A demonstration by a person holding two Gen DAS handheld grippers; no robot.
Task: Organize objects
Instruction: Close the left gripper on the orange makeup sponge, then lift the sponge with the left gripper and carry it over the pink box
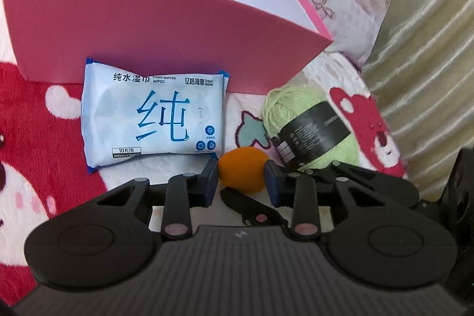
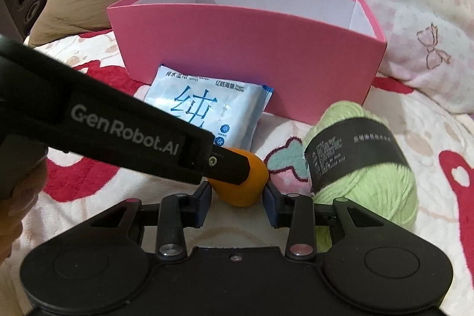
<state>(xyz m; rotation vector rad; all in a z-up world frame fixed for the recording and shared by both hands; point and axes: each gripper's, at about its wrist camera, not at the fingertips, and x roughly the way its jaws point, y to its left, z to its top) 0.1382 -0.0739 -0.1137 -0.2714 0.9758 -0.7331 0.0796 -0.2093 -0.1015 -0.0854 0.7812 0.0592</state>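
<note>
surface: a fleecy blanket (image 2: pixel 385 120) in red, white and pink cartoon print, with pillows behind it.
pink box (image 1: pixel 166 28): stands open at the back, white inside; i can't see anything in the part that shows.
wipes pack (image 1: pixel 152 114): lies flat just in front of the box, its top edge touching the box wall.
green yarn ball (image 2: pixel 364 162): rests on its side with a black label, right of the wipes and just beside the orange thing.
orange egg-shaped object (image 1: pixel 241 169): sits on the blanket between wipes and yarn.
left gripper (image 1: pixel 241 179): blue pads pressed on both sides of the orange object, gripping it.
right gripper (image 2: pixel 237 197): pads close in on the same orange object from the near side, gripping it too.
crossing: the left gripper's black finger (image 2: pixel 228 165) lies over the orange object's top in the right view.
</note>
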